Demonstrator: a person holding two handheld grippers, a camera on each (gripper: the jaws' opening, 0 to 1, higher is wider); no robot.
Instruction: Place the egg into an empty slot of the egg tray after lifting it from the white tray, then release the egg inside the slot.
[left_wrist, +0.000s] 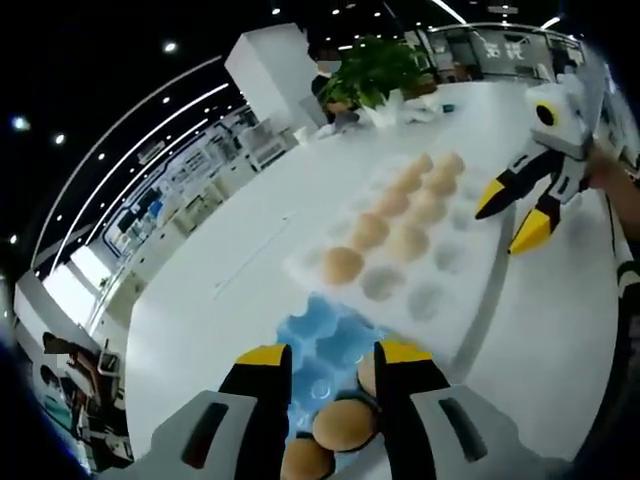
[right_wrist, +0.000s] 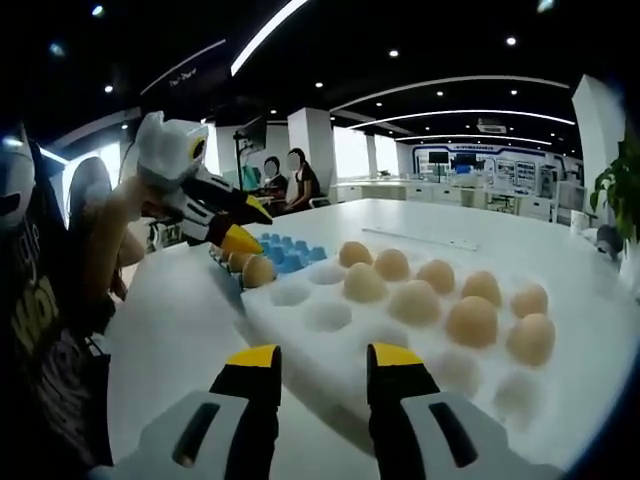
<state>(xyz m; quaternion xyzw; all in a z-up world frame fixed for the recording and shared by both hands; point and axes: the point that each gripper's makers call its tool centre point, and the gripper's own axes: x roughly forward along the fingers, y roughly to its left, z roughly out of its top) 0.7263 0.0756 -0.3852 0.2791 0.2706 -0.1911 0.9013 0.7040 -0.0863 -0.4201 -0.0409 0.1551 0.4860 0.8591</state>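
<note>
Left gripper view: my left tongs (left_wrist: 332, 352) stand spread over the blue tray (left_wrist: 310, 335). An egg (left_wrist: 345, 422) sits low between the jaws in one of the tray's slots, with two more eggs close around it. The jaws look let go, not clamped. I cannot tell whether the right-hand jaw touches the shell. I judge this egg as good as delivered.

Beyond the blue tray, edge to edge with it, lies the white tray (left_wrist: 470, 300). It has a double row of eggs, the nearest (left_wrist: 342, 265) at its near left corner, and bare slots beside them. Past the tray's right side hang the right tongs (left_wrist: 512, 215), jaws parted and holding nothing.

In the right gripper view, my right tongs (right_wrist: 322, 355) are also parted and empty. They sit just short of the white tray's near rim (right_wrist: 300, 345). Bare slots come first. The closest egg (right_wrist: 365, 283) lies straight ahead and a touch right, standing on end in its slot, so its long axis points up. Farther off, the left tongs (right_wrist: 240, 225) hover over the blue tray (right_wrist: 290, 255).

The next pick turns on that: the right tongs are nearer the white tray's eggs and the left nearer the blue slots. I would come down over the egg from above, jaws astride its waist.
</note>
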